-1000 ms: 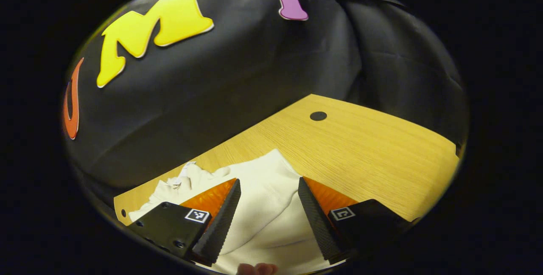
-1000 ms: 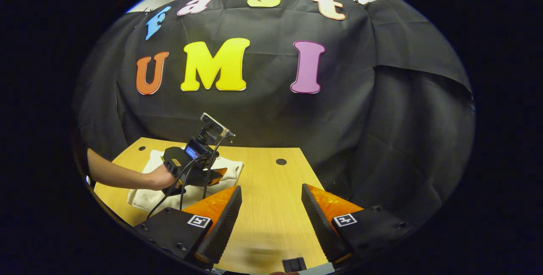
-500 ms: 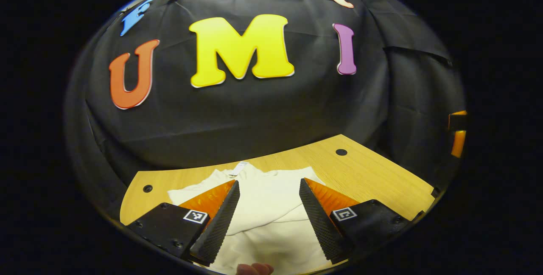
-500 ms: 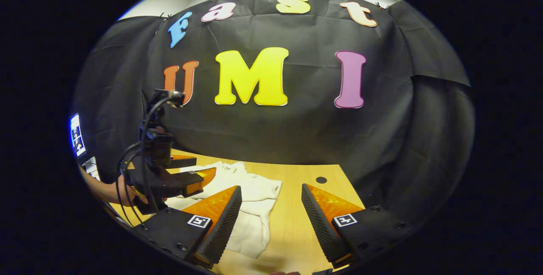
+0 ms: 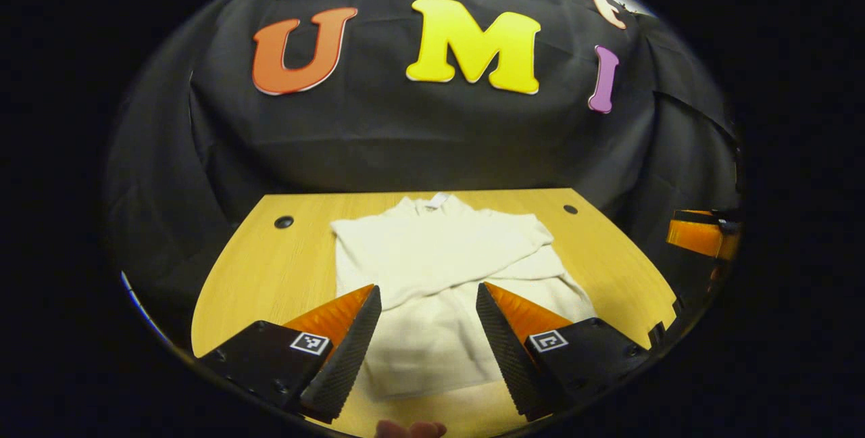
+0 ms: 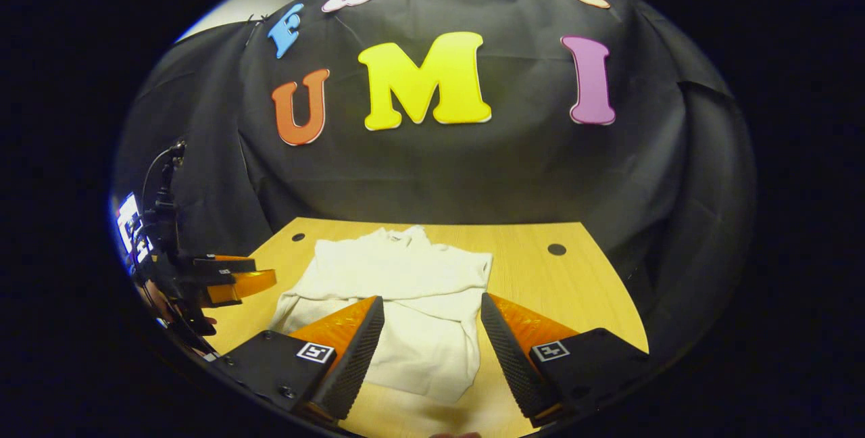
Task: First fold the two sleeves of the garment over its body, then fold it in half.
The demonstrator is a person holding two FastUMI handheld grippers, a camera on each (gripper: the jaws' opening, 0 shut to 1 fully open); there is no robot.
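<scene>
A cream garment [image 5: 446,269] lies flat on the wooden table [image 5: 263,269], collar toward the booth wall, with both sleeves folded across its body. My left gripper [image 5: 427,343] stands open above its near hem, holding nothing. In the right gripper view the same garment [image 6: 405,289] lies ahead, and my right gripper [image 6: 430,350] is open over its near edge with nothing between its fingers. The left gripper [image 6: 230,279] shows at the left of the right gripper view, off the table's side. The right gripper's fingers [image 5: 699,235] show at the right edge of the left gripper view.
The table has small dark holes near its far corners [image 5: 284,222] [image 5: 570,209]. Black cloth wall stands right behind the table. A lit screen [image 6: 125,222] and cables are at the far left of the right gripper view. A fingertip [image 5: 409,429] shows at the bottom of the left gripper view.
Both grippers have pulled back toward the table's near side and now face the garment squarely. The left gripper left the garment; the garment lies with its sleeves folded in.
</scene>
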